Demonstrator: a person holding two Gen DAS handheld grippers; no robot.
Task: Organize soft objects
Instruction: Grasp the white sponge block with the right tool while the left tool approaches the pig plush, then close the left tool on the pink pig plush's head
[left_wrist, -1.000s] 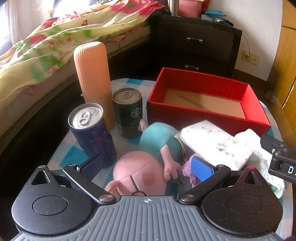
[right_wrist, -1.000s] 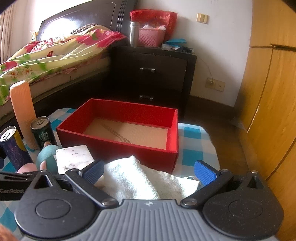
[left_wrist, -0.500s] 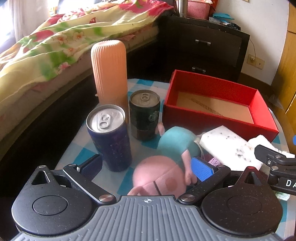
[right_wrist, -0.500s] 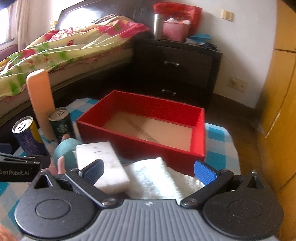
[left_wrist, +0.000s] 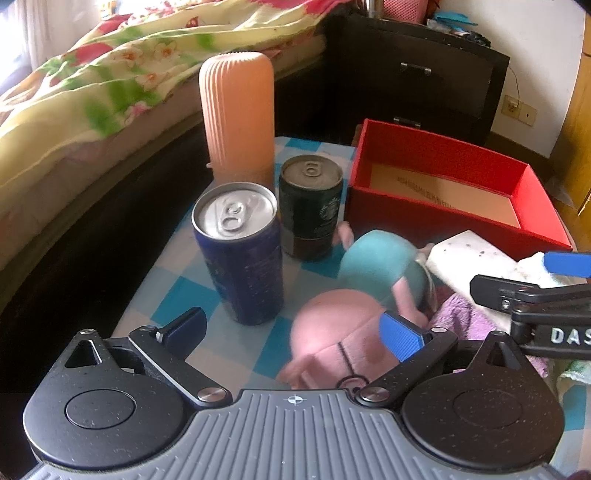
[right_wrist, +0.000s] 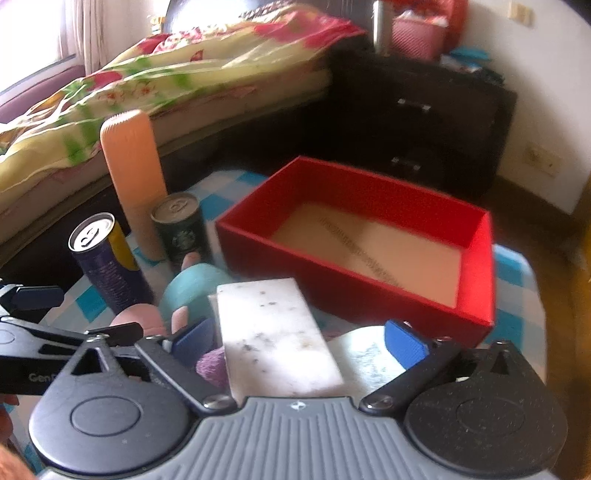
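Observation:
A pink and teal plush pig (left_wrist: 354, 295) lies on the checkered table, its head beside my open left gripper (left_wrist: 291, 328), whose right fingertip (left_wrist: 400, 334) overlaps it. A white speckled sponge (right_wrist: 277, 332) lies between the open fingers of my right gripper (right_wrist: 299, 338); it also shows in the left wrist view (left_wrist: 469, 254). A white towel (right_wrist: 365, 354) and a purple cloth (right_wrist: 212, 365) lie beside the sponge. An open red box (right_wrist: 362, 236) stands empty behind them.
A blue can (left_wrist: 240, 251), a dark green can (left_wrist: 310, 203) and a tall peach ribbed bottle (left_wrist: 238, 114) stand at the table's left. A bed (left_wrist: 92, 92) lies left and a dark nightstand (left_wrist: 413, 74) stands behind.
Both grippers have shifted left and lifted a little. The left now faces the cans with the pig at its right fingertip. The right now straddles the sponge instead of the towel.

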